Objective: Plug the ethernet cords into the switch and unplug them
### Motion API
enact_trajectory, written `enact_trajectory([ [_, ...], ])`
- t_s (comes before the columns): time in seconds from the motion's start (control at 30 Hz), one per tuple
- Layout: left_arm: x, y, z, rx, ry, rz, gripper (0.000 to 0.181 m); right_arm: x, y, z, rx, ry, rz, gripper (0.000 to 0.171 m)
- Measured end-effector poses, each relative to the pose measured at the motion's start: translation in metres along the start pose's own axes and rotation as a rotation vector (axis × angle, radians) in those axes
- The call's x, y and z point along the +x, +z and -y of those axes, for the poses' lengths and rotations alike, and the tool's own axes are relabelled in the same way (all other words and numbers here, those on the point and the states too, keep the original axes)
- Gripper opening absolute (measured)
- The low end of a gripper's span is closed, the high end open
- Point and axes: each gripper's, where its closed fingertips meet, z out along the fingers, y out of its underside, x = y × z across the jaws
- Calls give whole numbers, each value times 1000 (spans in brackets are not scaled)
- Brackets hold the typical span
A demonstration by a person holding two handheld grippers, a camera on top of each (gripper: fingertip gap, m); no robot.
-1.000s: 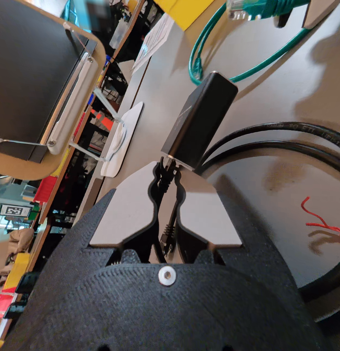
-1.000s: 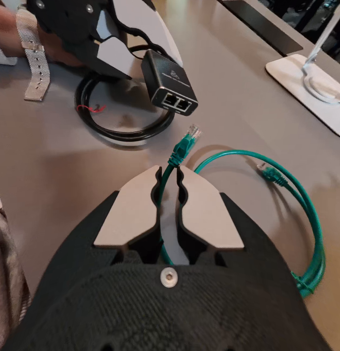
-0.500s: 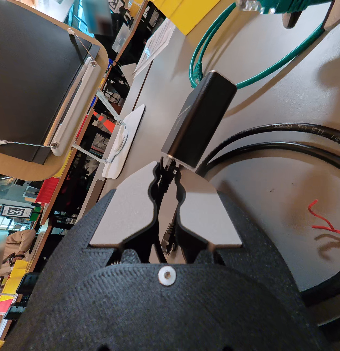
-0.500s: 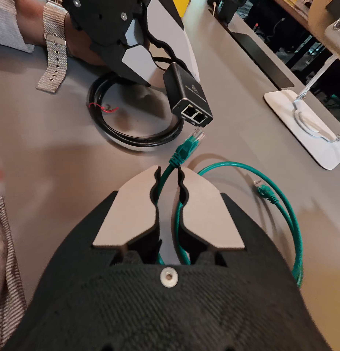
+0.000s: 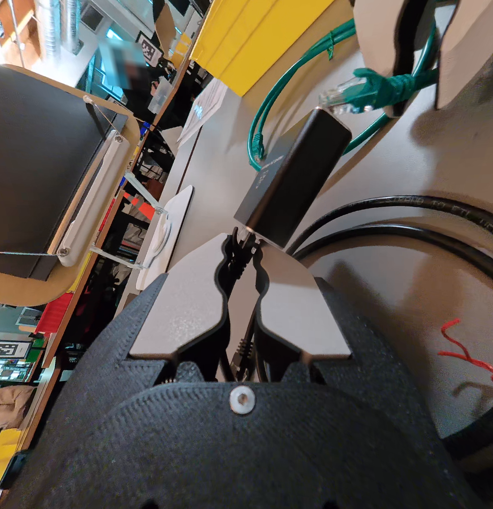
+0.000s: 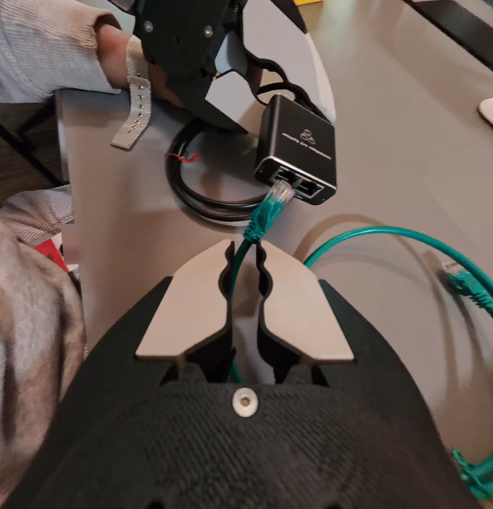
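Left tongs (image 5: 243, 249) are pinched shut on the black plug (image 5: 241, 257) at the rear of the switch (image 5: 292, 176), holding that small black box tilted above the worktop (image 5: 405, 170). Right tongs (image 6: 244, 248) are closed on the green cord (image 6: 240, 264) just behind its boot, and the clear plug (image 6: 279, 191) sits at the mouth of the switch's left port, not seated. Coiled black cable (image 6: 212, 209) lies under the switch with a red twist tie (image 6: 182, 158) inside the loop; the green cord's other end (image 6: 468, 286) rests on the worktop to the right. This surface is smooth grey-beige. Beyond its far edge stand a white stand base (image 5: 162, 234), a yellow bin (image 5: 256, 41), papers (image 5: 204, 110) and cluttered shelving.
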Motion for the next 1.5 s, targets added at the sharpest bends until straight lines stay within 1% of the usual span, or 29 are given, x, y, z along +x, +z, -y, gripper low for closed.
enact_trajectory([
  [0.07,-3,0,-1,-1,-20,7,15,9,-2,2,14,-15,-66,18],
  [0.13,-8,-1,-3,-2,-58,14,15,16,-4,4,21,-29,-121,31],
  [0.17,-10,-2,-4,-1,-76,21,14,18,-4,5,22,-37,-138,33],
  [0.3,-16,-3,-7,-2,-117,34,14,23,-5,5,11,-59,-194,35],
  [0.6,-13,-1,-8,-25,-88,27,14,21,1,1,-45,-103,-248,36],
  [0.77,-15,-3,-7,-21,-88,35,13,27,9,-8,-146,-211,-349,38],
  [0.9,-13,-2,-6,-23,-73,31,14,32,17,-8,-158,-177,-358,35],
  [0.93,-13,-2,-6,-24,-72,31,14,33,18,-9,-159,-155,-349,31],
  [1.0,-14,-2,-6,-25,-74,31,14,32,20,-11,-159,-104,-315,16],
  [1.03,-14,-2,-6,-27,-75,30,14,32,20,-11,-153,-83,-298,13],
  [1.17,-13,-2,-6,-27,-71,26,15,35,12,0,-60,-4,-262,13],
  [1.23,-10,-2,-3,-16,-68,8,13,35,6,6,-12,27,-209,13],
  [1.3,-9,-3,0,4,-74,-7,14,30,0,8,10,39,-115,13],
  [1.4,-5,-2,1,8,-64,-26,15,18,-10,5,26,68,77,13],
  [1.5,3,-1,5,12,-23,-52,14,1,-16,-7,-7,116,258,13],
])
